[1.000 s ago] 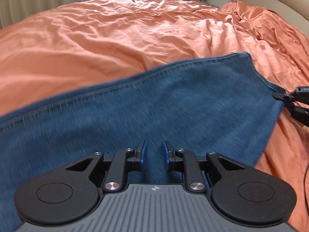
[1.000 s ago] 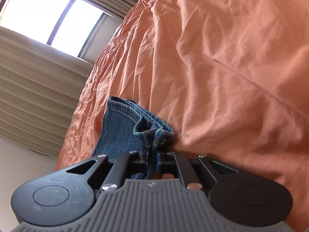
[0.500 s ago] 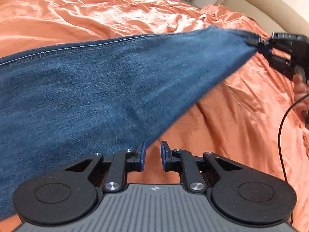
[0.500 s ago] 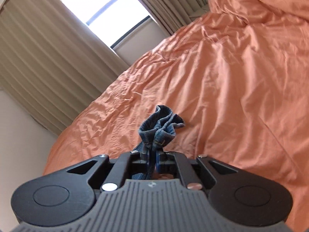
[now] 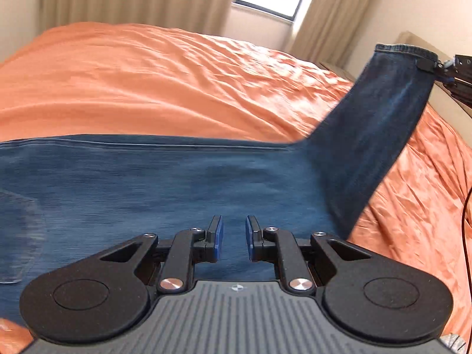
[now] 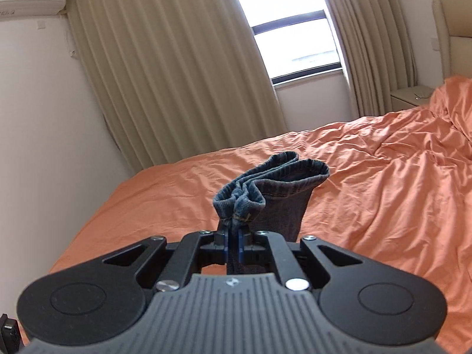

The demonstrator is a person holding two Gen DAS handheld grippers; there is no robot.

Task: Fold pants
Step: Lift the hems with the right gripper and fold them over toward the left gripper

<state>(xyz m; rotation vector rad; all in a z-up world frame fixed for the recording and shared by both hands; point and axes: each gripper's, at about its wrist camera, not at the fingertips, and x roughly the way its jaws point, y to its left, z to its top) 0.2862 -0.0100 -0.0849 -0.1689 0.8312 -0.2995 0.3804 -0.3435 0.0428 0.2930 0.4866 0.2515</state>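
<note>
Blue denim pants (image 5: 153, 183) lie across the orange bed. Their leg end (image 5: 392, 100) rises up to the right, held high at the hem. My left gripper (image 5: 233, 237) is open and empty, just above the flat part of the pants. My right gripper (image 6: 233, 240) is shut on the bunched hems of the pants (image 6: 265, 185), which stand up in front of it. In the left wrist view the right gripper (image 5: 436, 66) shows at the upper right, clamped on the hem.
The orange duvet (image 5: 147, 82) covers the whole bed, wrinkled toward the right (image 6: 398, 177). Beige curtains (image 6: 165, 73) and a window (image 6: 295, 38) stand behind. A headboard (image 6: 454, 23) and a nightstand (image 6: 413, 96) are at the far right.
My right gripper has lifted the pants' hems high off the bed and tilted up toward the window. The leg now hangs upright. My left gripper stays open over the pants.
</note>
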